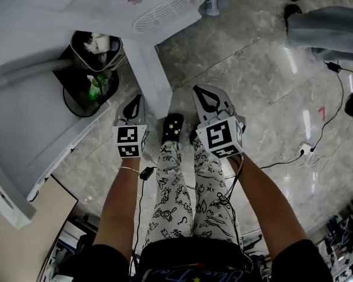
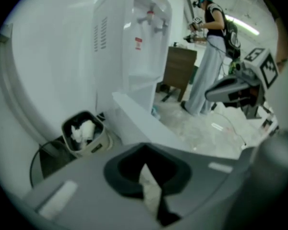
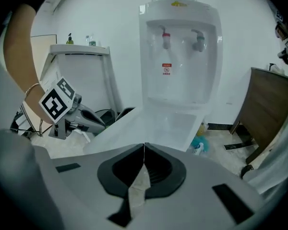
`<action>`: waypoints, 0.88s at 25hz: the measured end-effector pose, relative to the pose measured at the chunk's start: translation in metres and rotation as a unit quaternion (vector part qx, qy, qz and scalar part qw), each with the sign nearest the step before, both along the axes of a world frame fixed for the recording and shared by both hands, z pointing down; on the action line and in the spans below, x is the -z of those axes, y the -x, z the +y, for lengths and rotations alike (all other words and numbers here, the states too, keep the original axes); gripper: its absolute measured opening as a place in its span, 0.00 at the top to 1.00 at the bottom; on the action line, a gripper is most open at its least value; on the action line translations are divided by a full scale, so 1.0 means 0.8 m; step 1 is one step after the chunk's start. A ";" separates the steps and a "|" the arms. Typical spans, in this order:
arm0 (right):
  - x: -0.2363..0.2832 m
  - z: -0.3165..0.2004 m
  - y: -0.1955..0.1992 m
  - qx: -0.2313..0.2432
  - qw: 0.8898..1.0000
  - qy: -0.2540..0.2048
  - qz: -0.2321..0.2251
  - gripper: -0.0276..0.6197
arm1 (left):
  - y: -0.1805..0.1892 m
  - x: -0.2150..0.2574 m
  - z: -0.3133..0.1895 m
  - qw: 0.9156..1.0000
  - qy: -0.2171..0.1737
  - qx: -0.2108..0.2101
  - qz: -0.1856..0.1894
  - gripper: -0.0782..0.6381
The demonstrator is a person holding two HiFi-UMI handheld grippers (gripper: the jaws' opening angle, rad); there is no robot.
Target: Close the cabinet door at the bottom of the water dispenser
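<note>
The white water dispenser (image 3: 180,56) stands ahead with a bottle on top. Its bottom cabinet door (image 3: 151,126) hangs open, swung out toward me; in the head view the cabinet door (image 1: 148,69) juts out edge-on between my two grippers. My left gripper (image 1: 135,101) is shut and empty, just left of the door's free edge and not touching it. My right gripper (image 1: 203,93) is also shut and empty, to the right of the door over bare floor. Each gripper view shows the other gripper: the left gripper (image 3: 72,111) and the right gripper (image 2: 235,85).
Left of the dispenser are a black bin (image 1: 85,90) and a white bin (image 2: 84,133) with paper. A blue bottle (image 3: 198,147) lies on the floor at the dispenser's right. A brown wooden cabinet (image 3: 271,109) is farther right. Cables (image 1: 317,140) cross the marble floor. Another person (image 2: 209,56) stands behind.
</note>
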State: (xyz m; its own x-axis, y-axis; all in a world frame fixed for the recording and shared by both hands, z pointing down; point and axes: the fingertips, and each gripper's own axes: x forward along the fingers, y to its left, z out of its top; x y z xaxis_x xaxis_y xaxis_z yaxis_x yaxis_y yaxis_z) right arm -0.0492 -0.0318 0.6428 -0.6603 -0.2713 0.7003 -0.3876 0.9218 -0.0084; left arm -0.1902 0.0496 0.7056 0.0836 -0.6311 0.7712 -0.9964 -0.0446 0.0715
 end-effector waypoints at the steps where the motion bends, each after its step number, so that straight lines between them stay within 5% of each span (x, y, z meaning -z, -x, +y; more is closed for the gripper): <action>1: -0.003 -0.003 -0.001 0.001 1.000 0.003 0.001 0.93 | -0.002 -0.006 0.002 1.000 0.006 0.001 0.006 0.90; 10: -0.004 -0.046 -0.019 -0.042 0.999 0.024 -0.013 0.93 | -0.039 -0.021 -0.016 0.999 0.035 -0.022 0.030 0.90; 22: -0.010 -0.106 -0.063 -0.147 0.985 0.070 -0.063 0.93 | -0.091 -0.022 -0.149 0.994 -0.005 -0.058 0.095 0.90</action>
